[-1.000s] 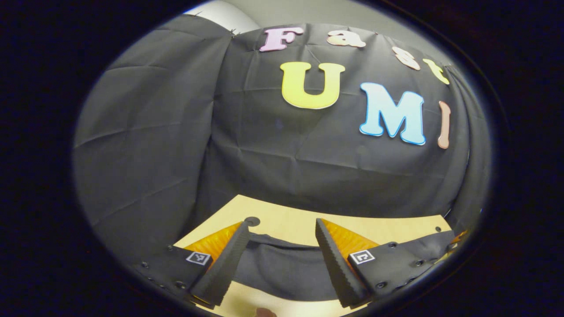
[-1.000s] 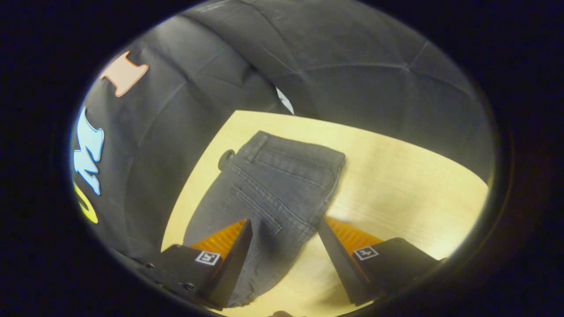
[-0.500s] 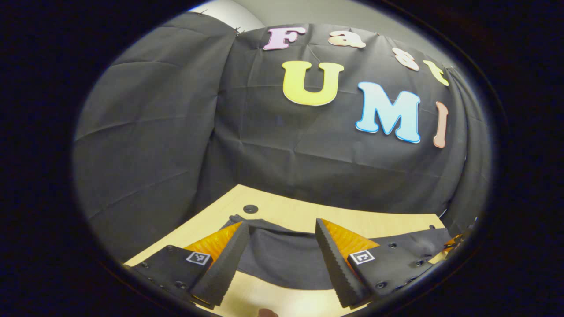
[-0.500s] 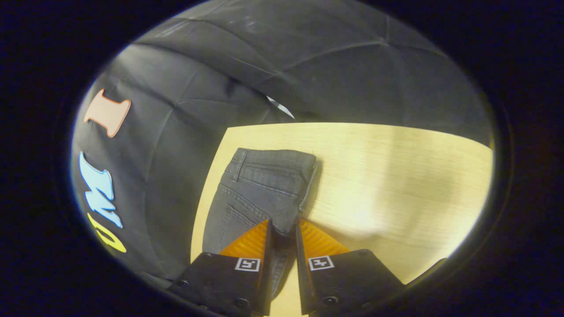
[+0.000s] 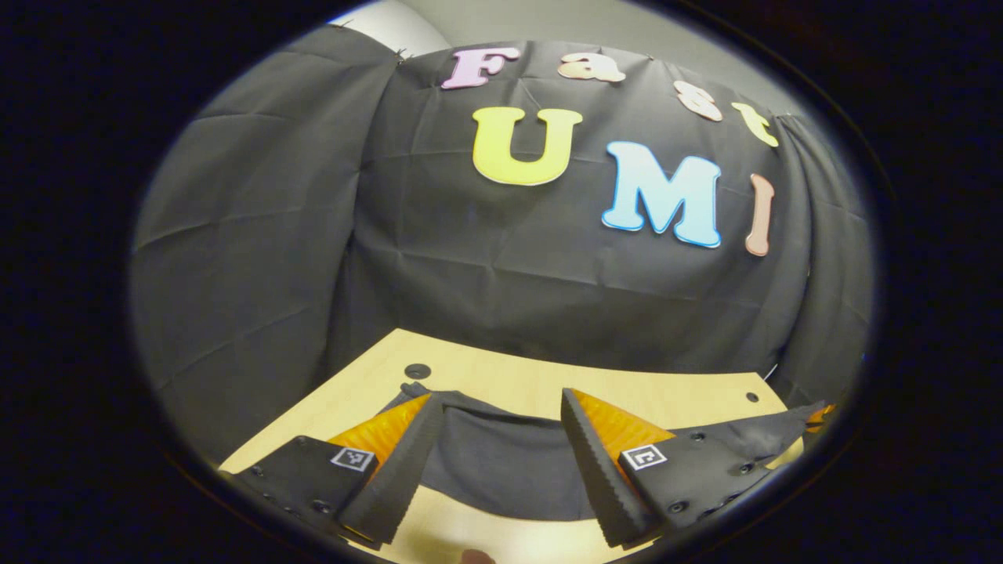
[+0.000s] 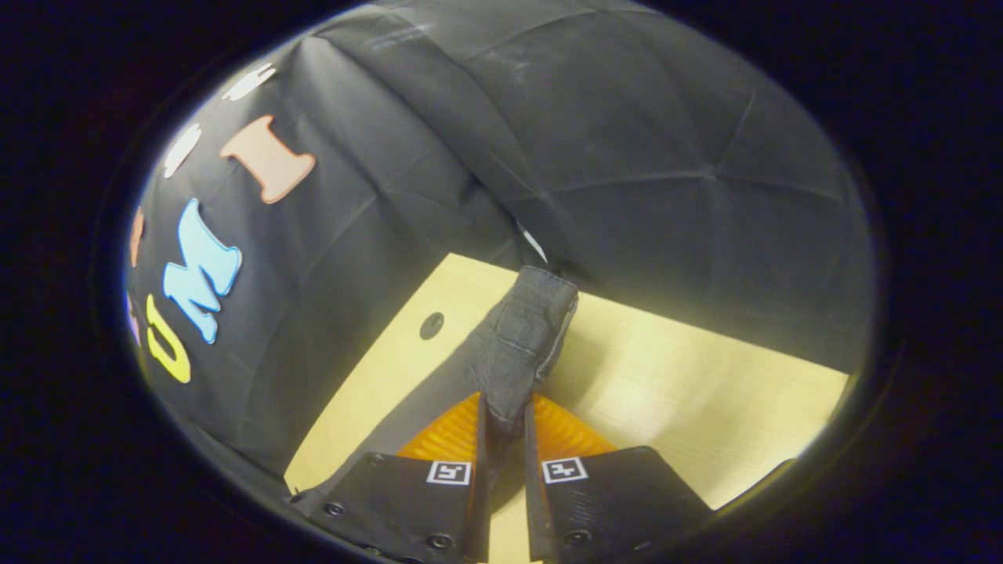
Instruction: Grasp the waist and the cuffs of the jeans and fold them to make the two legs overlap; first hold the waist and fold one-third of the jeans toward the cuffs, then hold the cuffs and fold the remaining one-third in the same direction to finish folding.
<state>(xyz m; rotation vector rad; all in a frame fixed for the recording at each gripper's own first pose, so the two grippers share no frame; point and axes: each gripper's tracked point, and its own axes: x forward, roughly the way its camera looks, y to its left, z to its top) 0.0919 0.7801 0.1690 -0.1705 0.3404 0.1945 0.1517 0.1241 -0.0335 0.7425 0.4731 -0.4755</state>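
The right gripper (image 6: 501, 427) pinches the dark grey denim jeans (image 6: 521, 345) at lower centre (waist fold); left gripper (image 5: 501, 446), jaws wide, holds nothing. Next, carry the waist toward the cuffs.

The jeans (image 6: 521, 345) are matt, dark, stitched denim, the table (image 6: 705, 407) pale smooth wood-grain with a soft sheen, the booth wall (image 5: 258, 235) creased matt cloth.

Right hand-held gripper (image 6: 503, 415) has its two fingers pinched nearly together, clamped on a bunched bit of the jeans (image 6: 521, 345), and it's angled down a little. Left hand-held gripper (image 5: 501, 439) sits low and pretty level, fingers spread wide apart with nothing between them, just hanging over the cloth.
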